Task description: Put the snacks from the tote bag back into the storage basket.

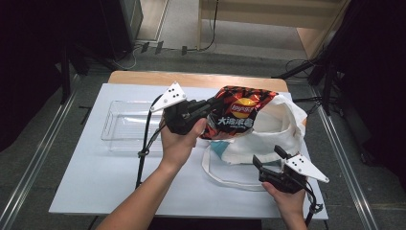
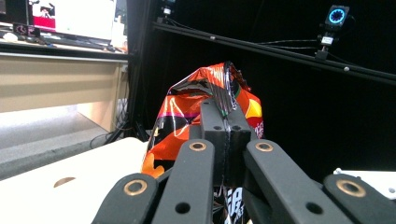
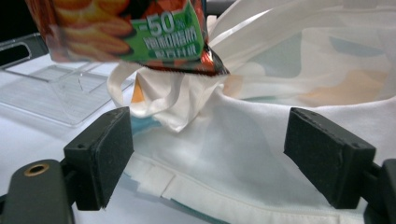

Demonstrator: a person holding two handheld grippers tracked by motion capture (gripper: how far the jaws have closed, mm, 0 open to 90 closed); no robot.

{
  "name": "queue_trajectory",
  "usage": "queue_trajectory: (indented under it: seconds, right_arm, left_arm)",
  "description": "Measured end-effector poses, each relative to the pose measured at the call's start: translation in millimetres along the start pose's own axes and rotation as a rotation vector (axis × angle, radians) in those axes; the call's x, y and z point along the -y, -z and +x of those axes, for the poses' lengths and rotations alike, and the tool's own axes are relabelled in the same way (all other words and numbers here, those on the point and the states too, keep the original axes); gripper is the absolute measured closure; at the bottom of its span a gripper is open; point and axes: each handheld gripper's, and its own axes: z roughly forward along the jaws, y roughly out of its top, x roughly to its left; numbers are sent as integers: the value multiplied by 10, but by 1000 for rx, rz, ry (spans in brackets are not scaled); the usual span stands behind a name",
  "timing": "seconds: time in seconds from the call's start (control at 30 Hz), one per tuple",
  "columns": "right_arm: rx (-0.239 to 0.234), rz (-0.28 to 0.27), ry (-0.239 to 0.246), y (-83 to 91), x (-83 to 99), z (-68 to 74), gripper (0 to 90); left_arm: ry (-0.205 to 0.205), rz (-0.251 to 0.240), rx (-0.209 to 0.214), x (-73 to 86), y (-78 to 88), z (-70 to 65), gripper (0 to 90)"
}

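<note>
A red and black chip bag [image 1: 242, 112] hangs above the table, over the mouth of a white tote bag [image 1: 282, 127]. My left gripper [image 1: 210, 105] is shut on the chip bag's left edge and holds it up. In the left gripper view the two jaws [image 2: 225, 123] are pressed together on the crinkled foil of the chip bag [image 2: 187, 107]. My right gripper [image 1: 268, 157] is open at the near edge of the tote. In the right gripper view its pads [image 3: 100, 154] stand wide apart over the tote bag's white cloth [image 3: 224, 158], with the chip bag [image 3: 126, 32] above.
A clear plastic tray [image 1: 122, 124] lies on the white table sheet [image 1: 95, 177] to the left of the left hand, also seen as the clear tray [image 3: 56, 88] beyond the right gripper. The tote's strap [image 1: 225, 179] loops toward the front edge.
</note>
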Motion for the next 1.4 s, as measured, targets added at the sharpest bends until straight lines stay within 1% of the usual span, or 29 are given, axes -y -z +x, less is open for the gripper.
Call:
queue_trajectory:
  seconds: [0.03, 0.17, 0.23, 0.3, 0.43, 0.53, 0.63, 0.7, 0.87, 1.0, 1.03, 1.4]
  right_arm:
    - [-2, 5, -1, 3, 5, 5, 169]
    - [1, 6, 1, 3, 17, 11, 174]
    - [0, 10, 3, 3, 27, 21, 174]
    - [-2, 18, 7, -3, 42, 26, 174]
    - [-14, 25, -3, -28, 46, 27, 174]
    - [-14, 29, 6, -39, 54, 29, 173]
    - [-12, 30, 2, -41, 64, 29, 170]
    - [-8, 24, 3, -42, 65, 25, 165]
    - [-14, 17, 6, -32, 62, 40, 163]
    - [-16, 18, 13, -33, 59, 55, 163]
    - [-15, 19, 13, -35, 61, 59, 163]
    - [-14, 28, 10, -44, 68, 61, 163]
  left_arm:
    - [6, -1, 0, -3, 21, 10, 900]
    - [3, -2, -9, -11, 94, 50, 900]
    - [-8, 0, -16, -22, 137, 72, 900]
    - [-8, -5, -21, -32, 173, 96, 900]
    - [-27, -4, -43, -49, 258, 140, 900]
    - [-35, 2, -54, -44, 311, 174, 900]
    - [-16, -7, -60, -39, 363, 236, 900]
    - [-13, -9, -67, -44, 401, 276, 900]
    - [-27, -16, -91, -79, 484, 318, 900]
    - [-22, -19, -100, -98, 540, 368, 900]
    - [-14, -22, -101, -101, 550, 379, 900]
    - [-9, -32, -105, -156, 691, 466, 900]
